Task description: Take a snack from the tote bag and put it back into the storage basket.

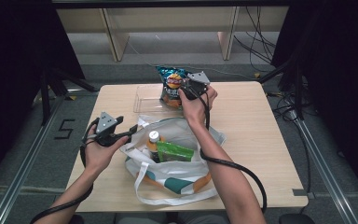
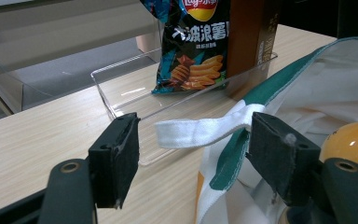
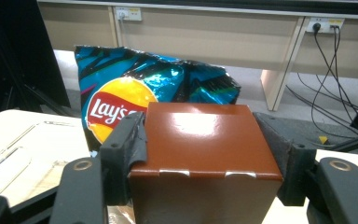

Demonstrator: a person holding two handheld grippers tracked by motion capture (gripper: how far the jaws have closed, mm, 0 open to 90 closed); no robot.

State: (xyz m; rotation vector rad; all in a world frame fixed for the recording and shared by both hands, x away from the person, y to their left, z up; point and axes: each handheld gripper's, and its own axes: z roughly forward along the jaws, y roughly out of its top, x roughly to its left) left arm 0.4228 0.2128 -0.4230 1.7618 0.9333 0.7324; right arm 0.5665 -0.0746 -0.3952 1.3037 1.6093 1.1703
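My right gripper (image 3: 204, 140) is shut on a glossy brown box (image 3: 205, 154), held upright beside a blue Lay's chips bag (image 3: 121, 93) in a clear plastic tray (image 1: 144, 100) at the table's back. The left gripper view shows the box (image 2: 249, 37) standing next to the chips bag (image 2: 196, 46). My left gripper (image 2: 198, 156) is open at the left rim of a white tote bag (image 1: 177, 172). The bag's white strap (image 2: 200, 133) lies between the jaws, unpressed. Inside the bag are an orange bottle (image 1: 154, 140) with a white cap and a green packet (image 1: 175, 151).
The tote bag takes up the middle and front of the wooden table (image 1: 256, 140). The tray's clear wall (image 2: 121, 93) stands just beyond my left jaws. Cables (image 1: 233, 165) trail from both grippers. Desk legs and floor cables lie behind the table.
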